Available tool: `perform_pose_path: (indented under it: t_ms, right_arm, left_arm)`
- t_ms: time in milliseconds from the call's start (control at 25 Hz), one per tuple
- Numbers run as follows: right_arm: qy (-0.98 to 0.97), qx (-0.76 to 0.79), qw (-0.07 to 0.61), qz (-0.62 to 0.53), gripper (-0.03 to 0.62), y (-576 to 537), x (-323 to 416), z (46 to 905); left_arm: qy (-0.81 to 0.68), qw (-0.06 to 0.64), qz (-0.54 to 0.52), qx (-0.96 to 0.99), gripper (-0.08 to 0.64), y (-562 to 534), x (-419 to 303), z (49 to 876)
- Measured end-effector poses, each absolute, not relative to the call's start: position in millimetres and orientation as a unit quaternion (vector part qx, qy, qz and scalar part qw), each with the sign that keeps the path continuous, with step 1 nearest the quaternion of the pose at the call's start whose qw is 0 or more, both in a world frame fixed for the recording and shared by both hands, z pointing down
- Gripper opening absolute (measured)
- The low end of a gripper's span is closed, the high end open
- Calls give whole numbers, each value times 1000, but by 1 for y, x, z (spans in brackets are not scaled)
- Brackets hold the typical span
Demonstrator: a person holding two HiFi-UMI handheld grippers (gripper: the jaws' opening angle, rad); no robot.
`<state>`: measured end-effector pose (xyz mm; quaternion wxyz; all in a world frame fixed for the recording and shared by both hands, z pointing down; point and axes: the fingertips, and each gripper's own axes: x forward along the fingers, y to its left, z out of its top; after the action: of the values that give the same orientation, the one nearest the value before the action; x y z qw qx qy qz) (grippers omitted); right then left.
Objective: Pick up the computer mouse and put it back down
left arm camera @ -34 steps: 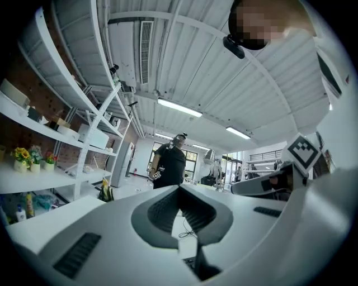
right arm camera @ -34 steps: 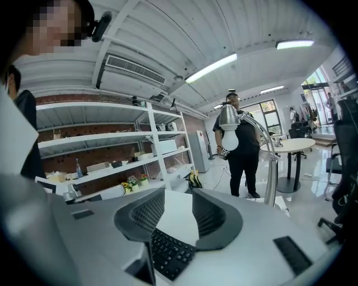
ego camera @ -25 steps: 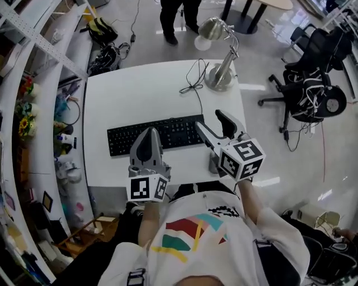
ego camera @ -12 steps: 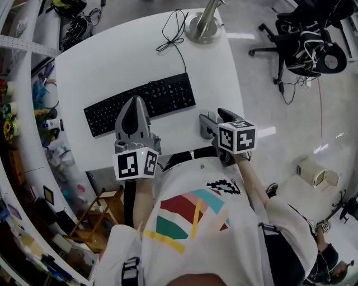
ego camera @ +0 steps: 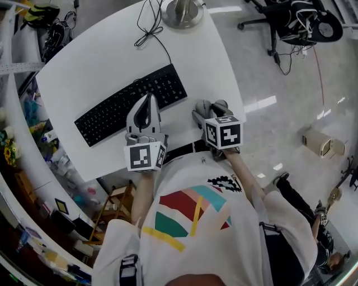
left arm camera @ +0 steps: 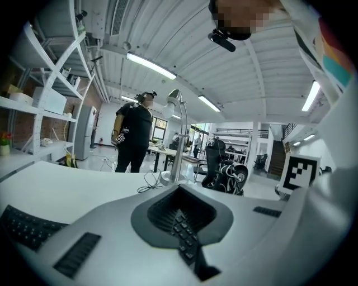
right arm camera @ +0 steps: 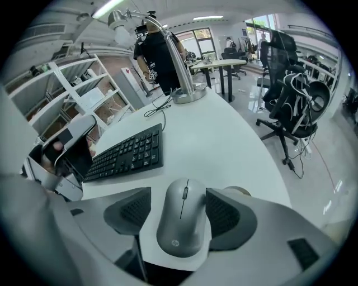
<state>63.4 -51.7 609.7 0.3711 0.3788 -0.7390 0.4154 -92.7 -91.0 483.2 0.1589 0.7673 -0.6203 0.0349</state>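
Note:
A grey computer mouse [right arm camera: 182,223] lies on the white table [ego camera: 100,61] near its front right edge. My right gripper [right arm camera: 182,192] points steeply down over it with a jaw on either side. Its jaws stand wide, strips of white table show beside the mouse, and the ribbed pads [right arm camera: 224,212] do not press on it. In the head view the right gripper [ego camera: 211,107] covers most of the mouse. My left gripper [ego camera: 146,111] is shut with nothing in it, and hangs nearly level over the front edge of the black keyboard [ego camera: 112,109].
A desk lamp's round base [ego camera: 182,11] and its cable sit at the table's far side. An office chair [ego camera: 302,22] stands off to the right on the shiny floor, and shelves [ego camera: 17,100] line the left. A person [left arm camera: 134,137] stands beyond the table.
Both grippers have come down toward the table. The right one has tipped downward and now straddles the mouse with its jaws wider apart. The left has sunk over the keyboard's front edge.

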Motion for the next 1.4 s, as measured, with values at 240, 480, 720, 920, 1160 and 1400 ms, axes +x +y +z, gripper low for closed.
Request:
perform_pose_path:
  t_ms: [240,480,720,920,1160,1400]
  right_arm:
    - [-721,402,380,417,295,-43,80,620]
    - [-722,400,380,417,295,-40,73,625]
    - [-735,403,425,343,295,-39,67,633]
    - [-743,393,426,335,293,-38,69,631]
    - [-751,388,427,321,291,-42,75,626]
    - [-774,370,430,282,276,-71,67,623]
  left_arm:
    - [-596,173,48,783,44,-92,-73,496]
    - [-600,176,52,778,44,-90,-73,501]
    - [-597,187,58,778,44,-85,-66,510]
    - [-588,186,55,785,44,-89,-55,507]
    - [-591,181,53,785,44,-90,-55,503]
    - [-602,182,53,776,44,-87,-61,504]
